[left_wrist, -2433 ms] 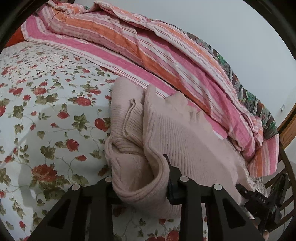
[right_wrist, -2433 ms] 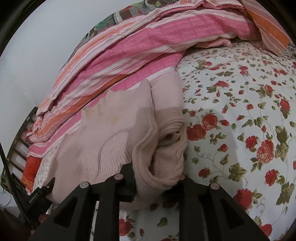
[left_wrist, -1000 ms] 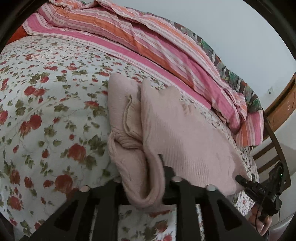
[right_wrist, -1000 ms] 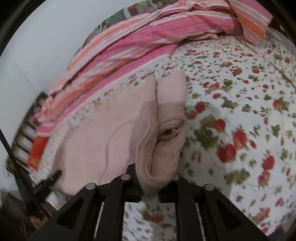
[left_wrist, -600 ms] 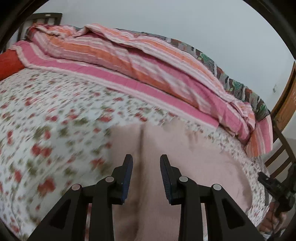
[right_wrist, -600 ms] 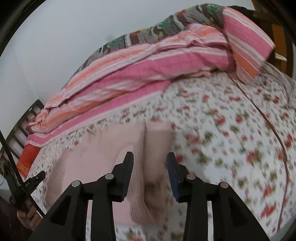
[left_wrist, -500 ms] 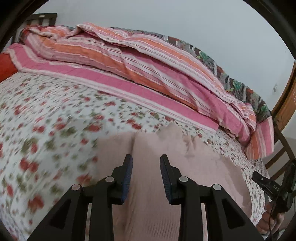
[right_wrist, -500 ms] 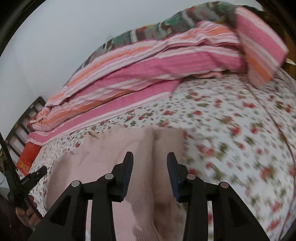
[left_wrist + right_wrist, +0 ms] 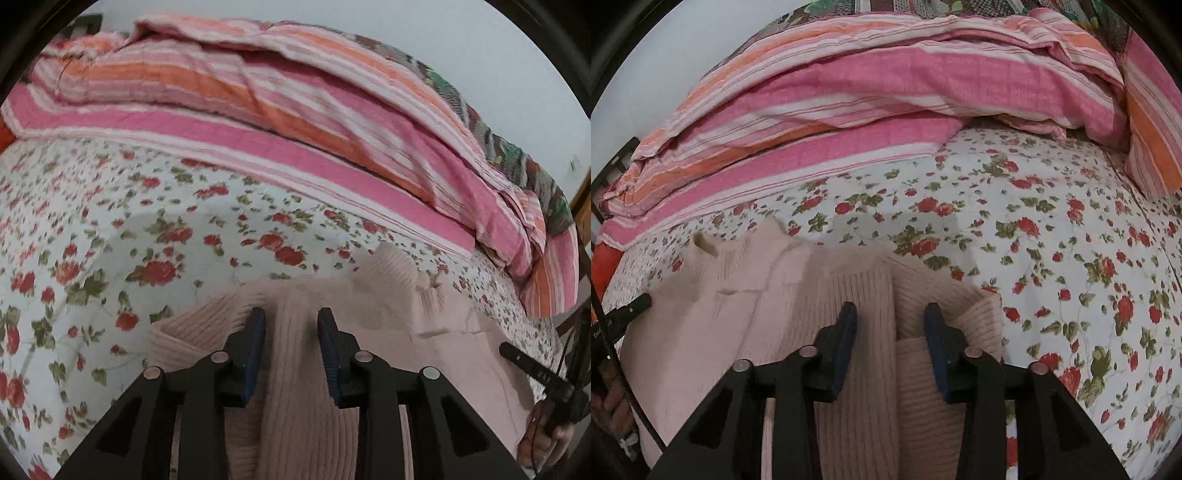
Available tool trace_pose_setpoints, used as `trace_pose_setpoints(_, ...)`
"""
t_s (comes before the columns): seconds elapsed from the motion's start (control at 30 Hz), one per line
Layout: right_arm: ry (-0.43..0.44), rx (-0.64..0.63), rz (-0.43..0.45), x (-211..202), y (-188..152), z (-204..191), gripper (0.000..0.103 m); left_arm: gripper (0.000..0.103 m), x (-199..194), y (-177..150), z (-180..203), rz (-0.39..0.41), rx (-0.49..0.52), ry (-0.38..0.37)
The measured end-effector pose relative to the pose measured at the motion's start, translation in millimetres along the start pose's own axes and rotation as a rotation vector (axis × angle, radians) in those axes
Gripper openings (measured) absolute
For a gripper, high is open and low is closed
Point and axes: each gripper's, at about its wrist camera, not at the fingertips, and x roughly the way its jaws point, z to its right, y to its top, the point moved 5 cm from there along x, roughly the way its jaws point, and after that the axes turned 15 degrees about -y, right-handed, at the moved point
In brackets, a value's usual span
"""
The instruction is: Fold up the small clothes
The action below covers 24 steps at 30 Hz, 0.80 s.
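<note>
A pale pink ribbed sweater [image 9: 388, 314] lies folded on the flowered bedsheet, its collar toward the striped quilt. In the left wrist view my left gripper [image 9: 291, 314] hovers over the sweater's left part. Its jaws are closing with a gap between them, and no cloth is pinched. In the right wrist view the sweater [image 9: 738, 314] fills the lower left. My right gripper [image 9: 890, 308] hangs over a folded sleeve edge, its jaws also closing and holding nothing. Each view shows the other gripper's tip at the sweater's far side: the right one [image 9: 535, 373], the left one [image 9: 624, 314].
The flowered bedsheet [image 9: 110, 240] spreads left of the sweater, and right of it [image 9: 1089, 258] in the right wrist view. A bunched pink and orange striped quilt [image 9: 295, 110] lies along the wall. A wooden frame [image 9: 581, 199] stands at the right. A hand [image 9: 543, 439] holds the other gripper.
A second ago both grippers were shut on a raised fold of the sweater. They have let it go, and it now lies flat. Both hands have moved across the bed above it.
</note>
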Motion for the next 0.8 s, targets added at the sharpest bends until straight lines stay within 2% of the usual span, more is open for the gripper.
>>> trace_pose_setpoints(0.03, 0.001, -0.008, -0.001, 2, 0, -4, 0.02, 0.009, 2, -1, 3, -0.008, 0.014, -0.012)
trace_pose_setpoints(0.07, 0.001, -0.016, 0.002, 3, 0, -5, 0.016, 0.007, 5, -1, 4, -0.02, 0.023, -0.019)
trace_pose_setpoints(0.1, -0.001, -0.021, 0.012, 2, 1, -6, 0.008, 0.007, 5, -1, 5, -0.018, 0.032, -0.021)
trace_pose_setpoints(0.13, 0.004, -0.023, 0.02, 0, 1, -7, 0.006, 0.007, 4, 0, 6, -0.005, 0.04, -0.018)
trace_pose_setpoints(0.27, 0.031, -0.003, 0.04, -8, 6, -4, 0.006, 0.007, -12, 8, 8, 0.077, 0.044, -0.037)
trace_pose_setpoints(0.37, 0.047, 0.012, 0.017, -6, 8, 0, 0.01, 0.007, -14, 11, 1, 0.085, 0.013, -0.043)
trace_pose_setpoints(0.43, 0.063, 0.017, -0.015, -1, 8, 1, 0.028, 0.007, -11, 10, -2, 0.073, -0.001, -0.04)
trace_pose_setpoints(0.5, 0.081, 0.016, -0.028, 3, 8, -1, 0.032, 0.007, -9, 9, -3, 0.064, 0.001, -0.032)
trace_pose_setpoints(0.57, 0.052, -0.011, -0.033, 7, 7, -6, 0.032, 0.007, -7, 8, -2, 0.06, 0.005, -0.024)
trace_pose_setpoints(0.6, 0.043, -0.023, -0.03, 8, 7, -8, 0.024, 0.007, -7, 8, -2, 0.059, 0.004, -0.027)
trace_pose_setpoints(0.63, 0.055, -0.037, -0.023, 7, 7, -12, 0.006, 0.007, -6, 8, -2, 0.06, 0.003, -0.029)
trace_pose_setpoints(0.73, 0.066, -0.049, 0.047, -5, 11, -15, 0.005, 0.007, -11, 10, 0, 0.089, 0.007, -0.054)
trace_pose_setpoints(0.8, 0.107, -0.017, 0.113, -20, 18, -12, 0.005, 0.007, -20, 13, 3, 0.125, 0.017, -0.075)
